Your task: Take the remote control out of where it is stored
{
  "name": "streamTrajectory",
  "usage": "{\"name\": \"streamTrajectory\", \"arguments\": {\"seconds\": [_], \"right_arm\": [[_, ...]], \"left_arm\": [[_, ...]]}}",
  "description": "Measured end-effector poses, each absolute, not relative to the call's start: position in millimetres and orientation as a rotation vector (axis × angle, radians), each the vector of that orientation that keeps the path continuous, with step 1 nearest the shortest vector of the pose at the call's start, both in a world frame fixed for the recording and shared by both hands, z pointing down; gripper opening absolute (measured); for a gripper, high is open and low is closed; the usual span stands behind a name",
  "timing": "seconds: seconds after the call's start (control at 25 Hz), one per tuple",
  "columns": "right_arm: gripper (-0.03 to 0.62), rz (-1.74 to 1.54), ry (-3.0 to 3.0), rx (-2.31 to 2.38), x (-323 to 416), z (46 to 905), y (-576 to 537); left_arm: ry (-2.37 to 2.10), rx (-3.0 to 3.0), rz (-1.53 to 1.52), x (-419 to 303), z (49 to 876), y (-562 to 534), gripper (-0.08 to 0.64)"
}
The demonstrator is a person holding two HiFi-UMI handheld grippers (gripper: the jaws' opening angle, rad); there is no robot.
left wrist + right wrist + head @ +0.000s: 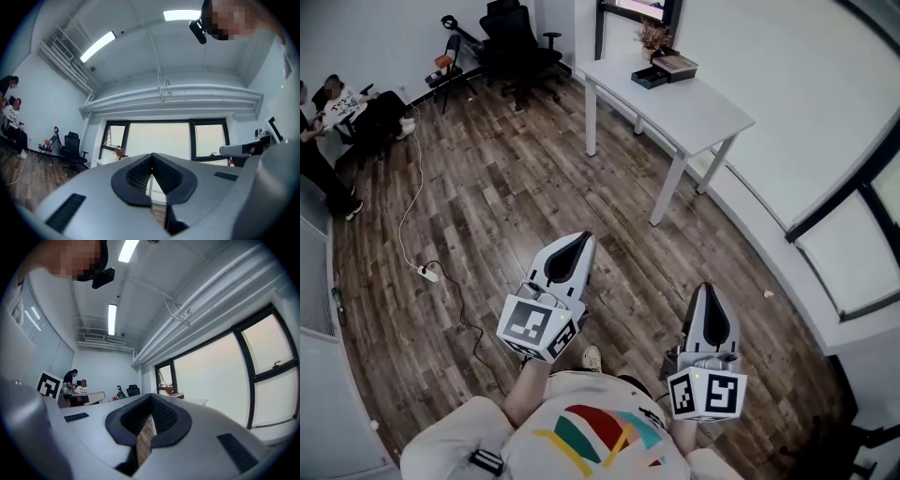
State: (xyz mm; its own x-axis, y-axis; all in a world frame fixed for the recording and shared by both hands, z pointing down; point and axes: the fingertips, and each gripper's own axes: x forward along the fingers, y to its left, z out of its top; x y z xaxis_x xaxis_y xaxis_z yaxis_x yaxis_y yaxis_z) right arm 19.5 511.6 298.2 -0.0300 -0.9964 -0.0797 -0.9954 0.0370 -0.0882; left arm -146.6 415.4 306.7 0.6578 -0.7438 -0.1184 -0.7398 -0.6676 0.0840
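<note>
Toward 1 o'clock in the head view, a white table (694, 108) stands on the wooden floor (487, 206). At its far end are a dark tray (650, 78), a brown box (675, 66) and some dried flowers (653, 37). The remote control cannot be made out in any view. The left gripper (578, 242) at 6 o'clock and the right gripper (706, 292) at 5 o'clock hang above the floor, well apart from the table. Each has its jaws pressed together with nothing between them. A black office chair (517, 42) stands at 11 o'clock, and people (337, 108) are at 10 o'clock.
</note>
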Motion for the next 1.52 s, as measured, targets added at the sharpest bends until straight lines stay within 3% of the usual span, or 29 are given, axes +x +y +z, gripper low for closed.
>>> {"name": "streamTrajectory", "arguments": {"seconds": [0.2,0.48,0.92,1.12,1.52], "right_arm": [[-0.003,-0.098,2.2,-2.12,30,312,473],[-0.003,-0.111,2.377,-1.993,25,325,398],[-0.003,0.011,2.512,-1.724,46,287,166],[-0.003,0.004,2.617,-1.669,72,303,98],[-0.003,0.063,2.601,-1.658,156,289,36]], "left_arm": [[-1.278,2.812,-0.178,-138,314,378,0.005],[-1.52,2.666,-0.159,-182,330,326,0.005],[-1.947,2.44,-0.181,-220,296,187,0.005],[-2.025,2.373,-0.171,-184,292,118,0.005],[-1.821,2.654,-0.195,-36,277,20,0.005]]}}
